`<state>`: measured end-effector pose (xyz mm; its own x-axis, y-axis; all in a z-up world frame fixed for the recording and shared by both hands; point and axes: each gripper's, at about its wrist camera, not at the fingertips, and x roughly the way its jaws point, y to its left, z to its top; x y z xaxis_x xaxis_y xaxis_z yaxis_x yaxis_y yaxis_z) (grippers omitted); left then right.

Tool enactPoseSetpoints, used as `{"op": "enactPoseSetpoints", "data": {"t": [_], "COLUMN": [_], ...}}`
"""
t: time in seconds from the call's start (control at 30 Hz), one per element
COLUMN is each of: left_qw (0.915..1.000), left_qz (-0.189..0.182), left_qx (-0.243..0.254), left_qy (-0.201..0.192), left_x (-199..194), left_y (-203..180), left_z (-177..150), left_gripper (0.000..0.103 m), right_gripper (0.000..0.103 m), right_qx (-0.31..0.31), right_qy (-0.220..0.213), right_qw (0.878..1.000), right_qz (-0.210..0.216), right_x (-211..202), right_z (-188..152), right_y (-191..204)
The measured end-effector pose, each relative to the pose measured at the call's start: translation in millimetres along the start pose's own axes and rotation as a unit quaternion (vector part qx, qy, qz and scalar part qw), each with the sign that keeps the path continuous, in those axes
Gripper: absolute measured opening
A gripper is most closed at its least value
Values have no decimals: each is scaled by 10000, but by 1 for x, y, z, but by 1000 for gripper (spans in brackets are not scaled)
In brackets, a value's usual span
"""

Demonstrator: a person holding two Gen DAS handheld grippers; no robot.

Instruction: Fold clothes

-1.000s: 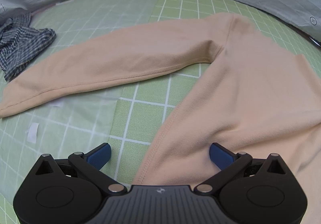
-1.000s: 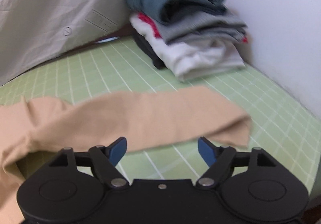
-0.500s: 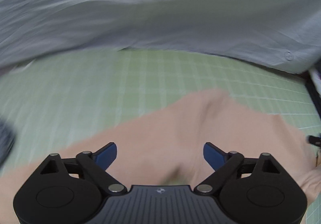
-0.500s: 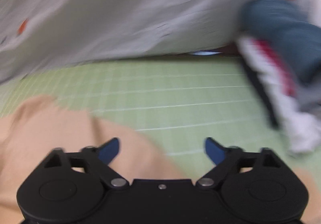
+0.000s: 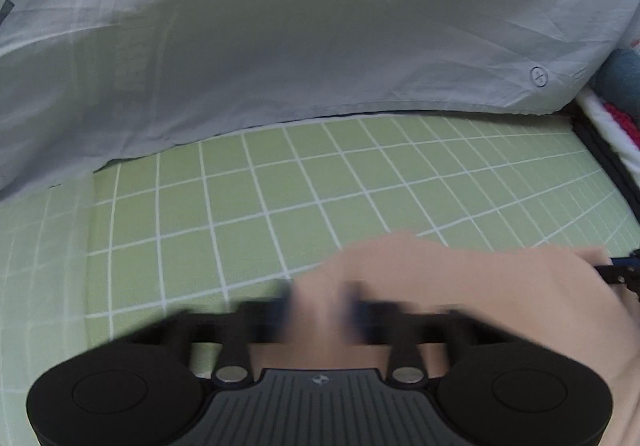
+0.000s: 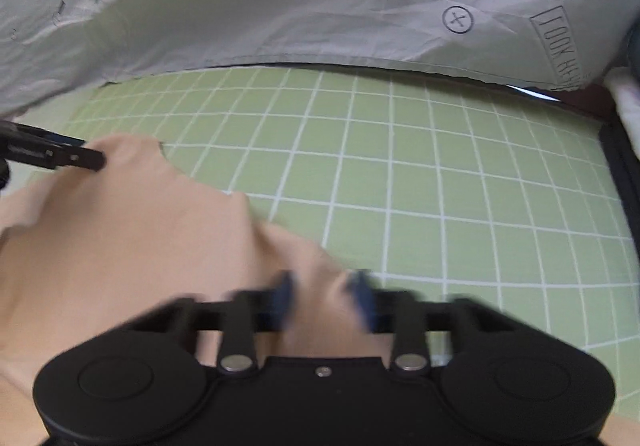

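A peach long-sleeved top (image 5: 460, 278) lies on the green grid mat (image 5: 280, 186). My left gripper (image 5: 320, 302) is blurred by motion, its blue fingers closing on the top's upper edge with cloth between them. In the right wrist view the top (image 6: 120, 238) fills the lower left. My right gripper (image 6: 324, 298) is also blurred, its fingers narrowed around a ridge of the same top. The left gripper's tip (image 6: 84, 160) shows at the left edge of the right wrist view, on the shoulder.
A grey sheet with a carrot print (image 5: 320, 46) hangs along the back of the mat (image 6: 400, 166). A stack of folded clothes (image 5: 616, 102) stands at the far right edge.
Both grippers were wide open half a second ago. Now their fingers have come close together over the top's upper edge. Both have moved forward toward the neckline side.
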<state>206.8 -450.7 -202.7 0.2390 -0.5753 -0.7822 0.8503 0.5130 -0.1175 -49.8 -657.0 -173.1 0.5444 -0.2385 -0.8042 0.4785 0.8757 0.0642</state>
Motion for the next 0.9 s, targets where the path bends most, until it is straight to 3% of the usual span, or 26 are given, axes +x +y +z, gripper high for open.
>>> {"op": "enactPoseSetpoints", "data": {"t": [0.13,0.27,0.37,0.4,0.43,0.47,0.53,0.57,0.6,0.77,0.9], "left_qw": [9991,9956,9914,9897,9878,9857,9812,9789,9774,9773,9746], "left_qz": [299,685,973,1069,1165,1261,1451,1531,1568,1639,1569], "left_qx": [-250,-518,-719,-785,-852,-918,-1051,-1124,-1206,-1334,-1564], "left_qy": [-188,-368,-502,-546,-591,-635,-724,-757,-748,-156,335], "left_x": [-14,-28,-39,-43,-46,-50,-57,-63,-75,-119,-146], "left_y": [13,26,36,39,42,46,52,53,48,19,-5], "left_z": [-2,-4,-5,-6,-6,-6,-7,-10,-21,-88,-143], "left_gripper": [8,10,30,36,39,45,60,66,67,67,67], "right_gripper": [10,11,22,33,33,35,62,67,68,64,49], "right_qx": [-219,4,-150,-271,-395,-466,-595,-600,-572,81,566], "right_qy": [-417,-908,-837,-728,-620,-699,-901,-986,-1022,-530,-5], "right_qw": [9988,9958,9964,9963,9948,9929,9882,9865,9859,9923,9929], "right_qz": [-167,71,-55,-368,-702,-844,-1083,-1160,-1198,-1114,-1042], "right_x": [1,15,45,53,60,54,39,27,14,-38,-71], "right_z": [26,69,95,99,102,97,87,77,64,-18,-87], "right_y": [1,3,22,31,40,46,59,64,65,60,58]}}
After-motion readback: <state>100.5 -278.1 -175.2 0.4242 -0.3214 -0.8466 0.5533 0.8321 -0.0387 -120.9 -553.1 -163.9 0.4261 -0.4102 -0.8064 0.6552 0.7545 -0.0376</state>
